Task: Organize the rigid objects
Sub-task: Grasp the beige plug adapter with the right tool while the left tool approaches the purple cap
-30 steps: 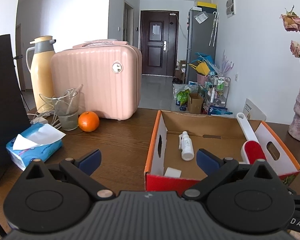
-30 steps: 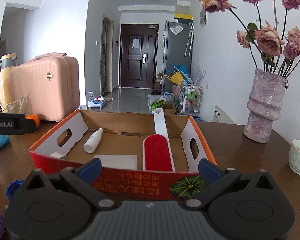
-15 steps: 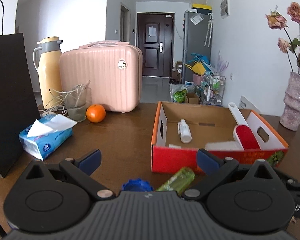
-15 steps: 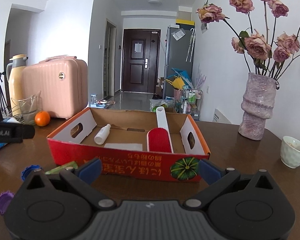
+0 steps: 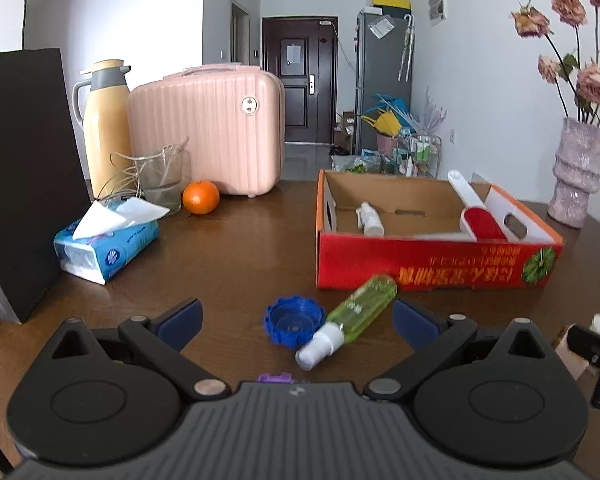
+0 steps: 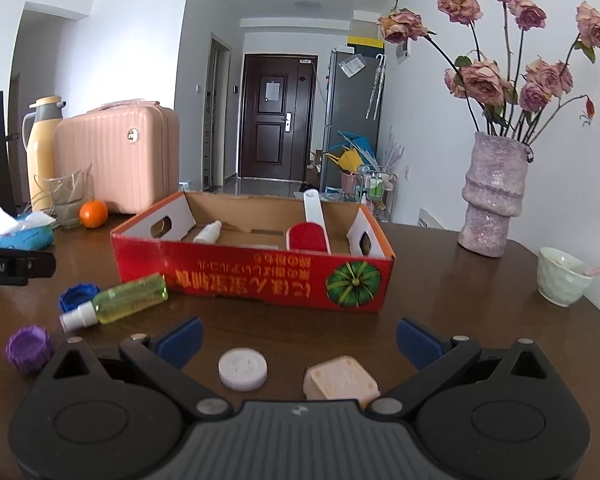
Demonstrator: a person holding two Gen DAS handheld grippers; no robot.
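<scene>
A red cardboard box [image 5: 436, 272] [image 6: 260, 276] stands on the wooden table, holding a white bottle [image 5: 370, 219] [image 6: 207, 233] and a red lint brush [image 5: 482, 222] [image 6: 309, 232]. In front of it lie a green spray bottle [image 5: 352, 314] [image 6: 120, 304], a blue cap [image 5: 294, 320] [image 6: 78, 294] and a purple cap [image 6: 28, 348]. A white disc [image 6: 243, 369] and a peach block [image 6: 340, 382] lie between the fingers of my right gripper [image 6: 298, 340], which is open. My left gripper [image 5: 296, 320] is open over the blue cap and spray bottle, holding nothing.
At the left stand a black bag [image 5: 20, 176], a tissue pack [image 5: 106, 246], a glass jug [image 5: 160, 176], an orange [image 5: 201, 197], a yellow thermos [image 5: 106, 120] and a pink case [image 5: 208, 132]. A vase of flowers [image 6: 492, 196] and a cup [image 6: 562, 276] sit at the right.
Both grippers have pulled back from the box toward the table's near edge, bringing the spray bottle, caps, white disc and peach block into view. Both stay open.
</scene>
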